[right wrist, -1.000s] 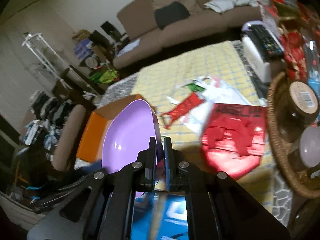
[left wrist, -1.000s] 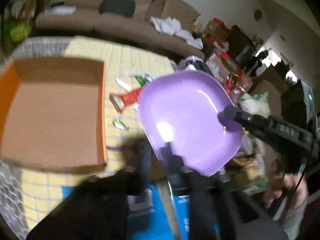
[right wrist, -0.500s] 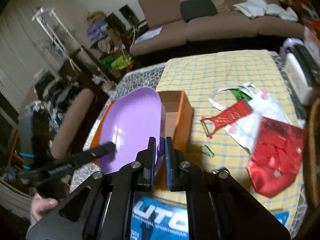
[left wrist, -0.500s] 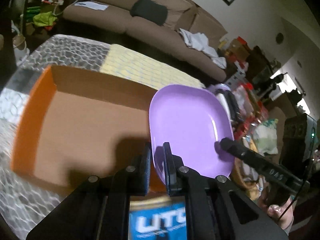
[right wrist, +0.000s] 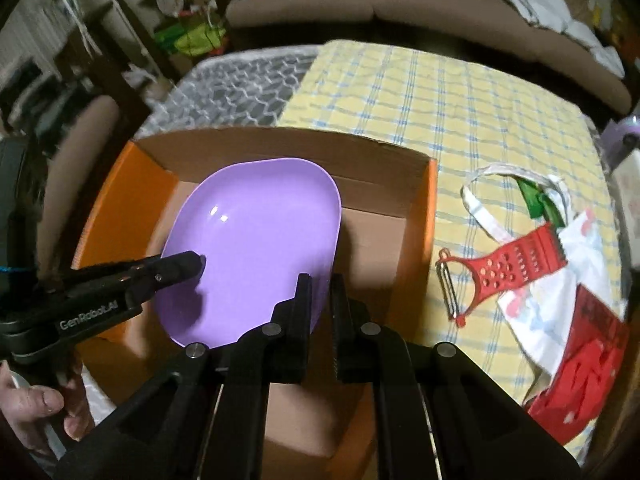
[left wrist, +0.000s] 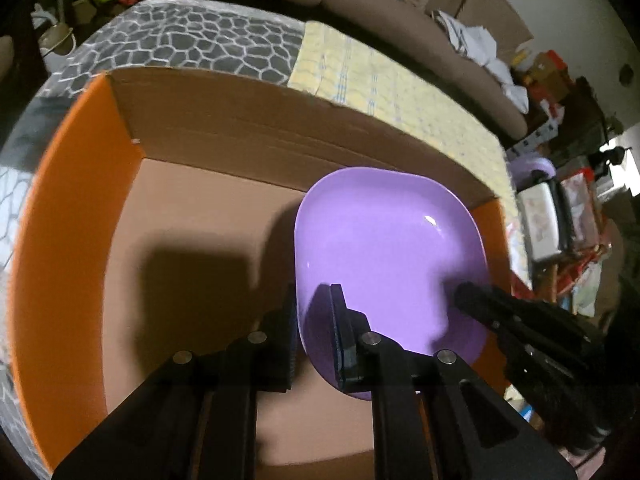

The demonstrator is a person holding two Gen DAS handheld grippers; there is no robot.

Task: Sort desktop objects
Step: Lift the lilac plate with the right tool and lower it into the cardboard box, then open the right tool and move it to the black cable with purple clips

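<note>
hanging over the floor of the orange-walled cardboard box (left wrist: 72,208), a purple dish (left wrist: 384,248), shallow and rounded-oblong, gripped at two edges and tilted a little. straddling its near-left rim, the left gripper (left wrist: 314,300): one finger under the rim, the other over the inner surface, jaws easing apart with the rim still between them; whether the pads still press cannot be told for certain. clamped likewise on the right edge of the dish, seen from the left wrist as a dark arm reaching in from the right, the right gripper (right wrist: 320,284); from its own camera, the dish rim passing between its two narrow-set fingers, jaws also beginning to part. in the right wrist view, reaching onto the dish from the left, the other gripper with its white lettering, and below it, at the lower left edge, a hand (right wrist: 36,408) around the handle. casting a broad dark shadow on the brown box bottom to the left of the left gripper. beyond the box's far wall, a yellow checked cloth (right wrist: 440,92) over a table, with a grey pebble-patterned cover (left wrist: 192,40) to its left. off to the right of the right gripper, outside the box, on the cloth: a red grater-peeler (right wrist: 504,276) lying on a white bag (right wrist: 560,280), and nearer, a red crumpled bag (right wrist: 580,384). farther back, a brown sofa (right wrist: 400,0) with white clothes heaped on it.
</note>
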